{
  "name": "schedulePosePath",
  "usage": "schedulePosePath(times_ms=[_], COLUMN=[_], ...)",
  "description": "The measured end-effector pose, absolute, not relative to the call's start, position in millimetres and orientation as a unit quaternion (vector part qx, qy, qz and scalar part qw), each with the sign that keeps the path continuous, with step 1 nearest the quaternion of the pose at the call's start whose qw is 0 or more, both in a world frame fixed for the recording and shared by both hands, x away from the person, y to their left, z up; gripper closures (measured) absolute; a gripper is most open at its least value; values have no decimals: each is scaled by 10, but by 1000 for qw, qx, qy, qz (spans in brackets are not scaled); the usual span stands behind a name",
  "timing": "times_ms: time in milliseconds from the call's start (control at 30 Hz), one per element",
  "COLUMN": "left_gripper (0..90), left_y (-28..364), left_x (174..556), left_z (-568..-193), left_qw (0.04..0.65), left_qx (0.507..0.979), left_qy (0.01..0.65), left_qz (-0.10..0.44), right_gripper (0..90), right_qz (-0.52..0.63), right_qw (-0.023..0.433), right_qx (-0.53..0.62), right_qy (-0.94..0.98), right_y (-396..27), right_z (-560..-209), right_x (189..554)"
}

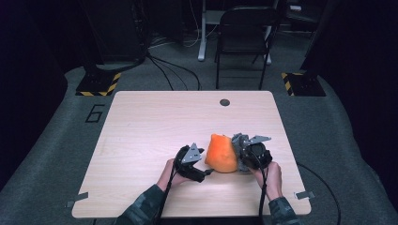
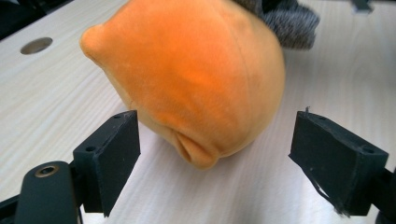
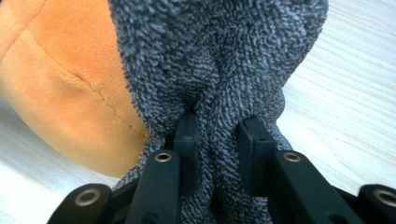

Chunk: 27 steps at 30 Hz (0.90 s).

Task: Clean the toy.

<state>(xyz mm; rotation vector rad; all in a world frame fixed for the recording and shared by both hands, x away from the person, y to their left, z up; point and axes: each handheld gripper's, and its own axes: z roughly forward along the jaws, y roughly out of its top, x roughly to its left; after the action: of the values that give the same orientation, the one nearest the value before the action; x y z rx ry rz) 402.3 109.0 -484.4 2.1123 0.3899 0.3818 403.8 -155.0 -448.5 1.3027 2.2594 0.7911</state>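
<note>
We see an orange plush toy (image 1: pixel 222 153) lying on the near half of the wooden table (image 1: pixel 150 126), right of its middle, with a grey fuzzy cloth (image 3: pixel 219 60) pressed against its right side. Our right gripper (image 3: pixel 218 140) pinches a fold of that cloth tight between its jaws, right beside the toy's stitched seam. Our left gripper (image 2: pixel 215 149) sits just left of the toy with its jaws spread wide; the toy's puckered end lies between them, touching neither pad. Both of the person's hands rest low near the table's front edge.
</note>
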Motion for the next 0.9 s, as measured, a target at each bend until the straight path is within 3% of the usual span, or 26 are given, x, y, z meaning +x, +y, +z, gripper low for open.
schedulePosePath(times_ms=[167,533,633,900], left_gripper=[169,299,361,670], left_y=[1088,1010,997,967], left_x=[4057,4023,4003,3986], left_z=[-4928,-5060,-5089,-5124], left_qw=[446,426,430,432], left_qx=[865,867,860,857], left_qy=[139,75,63,54], left_qz=[183,248,267,276], right_gripper=[719,719,719,718], right_qz=[284,282,281,286], right_qw=[207,205,204,205], right_qx=[467,468,471,471], right_qy=[812,812,811,809], right_y=[-1550,-1547,-1546,-1559], right_z=[-4485,-4484,-4485,-4479], right_x=[4044,4047,4046,4044])
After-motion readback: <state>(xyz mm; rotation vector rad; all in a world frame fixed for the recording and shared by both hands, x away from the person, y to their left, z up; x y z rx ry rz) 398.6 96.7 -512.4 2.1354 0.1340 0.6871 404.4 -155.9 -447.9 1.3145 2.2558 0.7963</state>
